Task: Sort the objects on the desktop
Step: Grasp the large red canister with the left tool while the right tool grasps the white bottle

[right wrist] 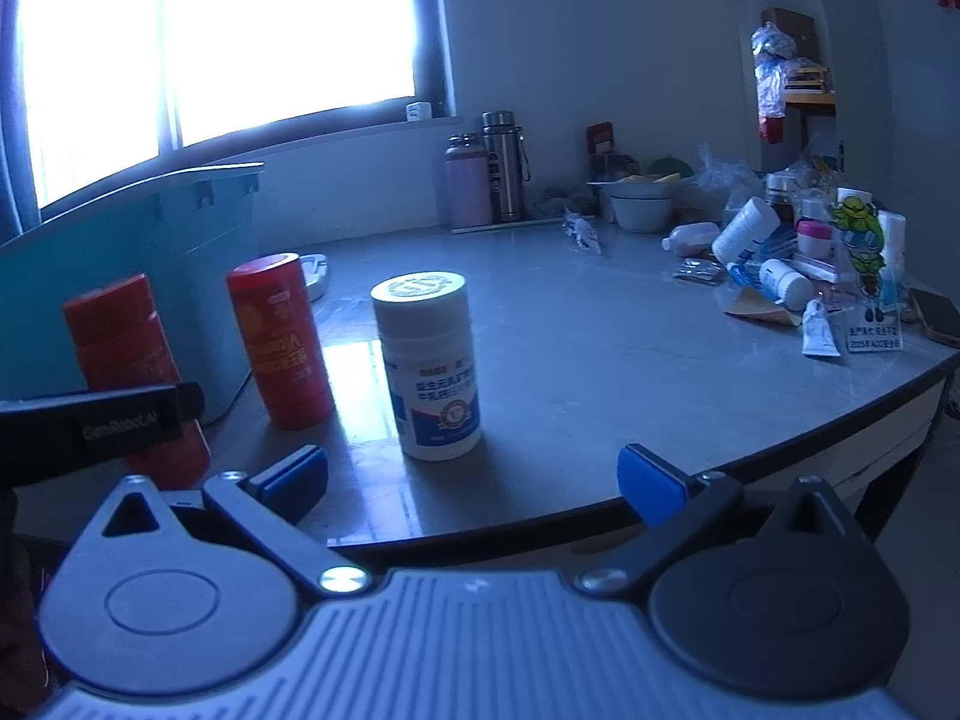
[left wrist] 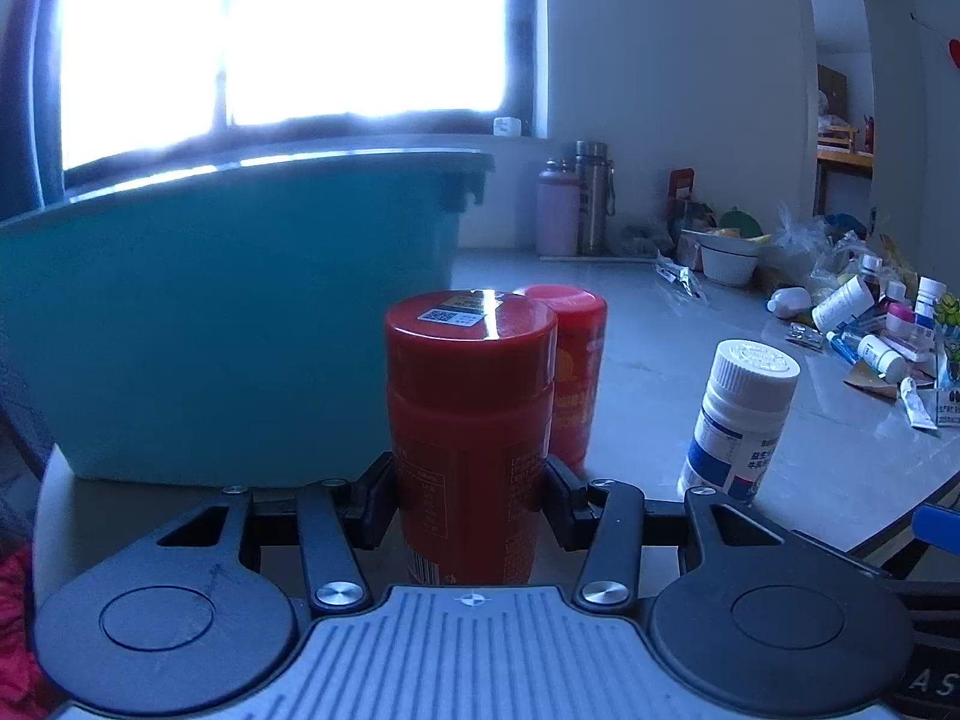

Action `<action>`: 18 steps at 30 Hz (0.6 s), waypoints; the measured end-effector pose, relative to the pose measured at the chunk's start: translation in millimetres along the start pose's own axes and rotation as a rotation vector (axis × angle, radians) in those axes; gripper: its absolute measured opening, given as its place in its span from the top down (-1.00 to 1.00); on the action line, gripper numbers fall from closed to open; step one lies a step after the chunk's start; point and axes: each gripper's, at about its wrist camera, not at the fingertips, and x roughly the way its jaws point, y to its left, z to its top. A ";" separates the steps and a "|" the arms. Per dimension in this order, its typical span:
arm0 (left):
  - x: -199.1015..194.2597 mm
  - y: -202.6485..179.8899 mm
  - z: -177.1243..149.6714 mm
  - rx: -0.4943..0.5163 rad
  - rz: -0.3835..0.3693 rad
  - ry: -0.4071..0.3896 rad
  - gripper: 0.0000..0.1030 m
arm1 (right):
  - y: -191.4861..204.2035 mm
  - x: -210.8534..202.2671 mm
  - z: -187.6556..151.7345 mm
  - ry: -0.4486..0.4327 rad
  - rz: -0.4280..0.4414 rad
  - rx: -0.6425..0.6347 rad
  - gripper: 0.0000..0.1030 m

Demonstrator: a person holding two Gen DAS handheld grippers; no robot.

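Observation:
My left gripper [left wrist: 471, 492] is shut on a red bottle [left wrist: 471, 414] with a red cap, which stands upright in front of the teal storage box [left wrist: 228, 312]. A second red bottle [left wrist: 576, 372] stands just behind it. A white pill bottle [left wrist: 741, 414] with a blue label stands to the right. In the right wrist view the held red bottle [right wrist: 126, 354], the second red bottle [right wrist: 282, 342] and the white pill bottle [right wrist: 432, 366] stand in a row. My right gripper [right wrist: 474, 480] is open and empty at the table's near edge, short of the white bottle.
A pile of small bottles, tubes and packets [right wrist: 798, 264] lies at the right of the grey table [right wrist: 600, 360]. A white bowl [right wrist: 642, 204], a pink flask [right wrist: 468, 186] and a steel flask [right wrist: 504, 168] stand at the back wall.

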 end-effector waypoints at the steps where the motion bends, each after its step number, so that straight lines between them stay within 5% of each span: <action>1: -0.9 0.9 0.3 -0.002 0.000 0.002 0.03 | 0.7 1.6 0.4 0.001 0.001 -0.003 -1.00; 18: 4.3 5.9 0.0 -0.007 0.036 0.003 0.03 | 8.8 57.4 12.5 0.002 0.038 -0.056 -1.00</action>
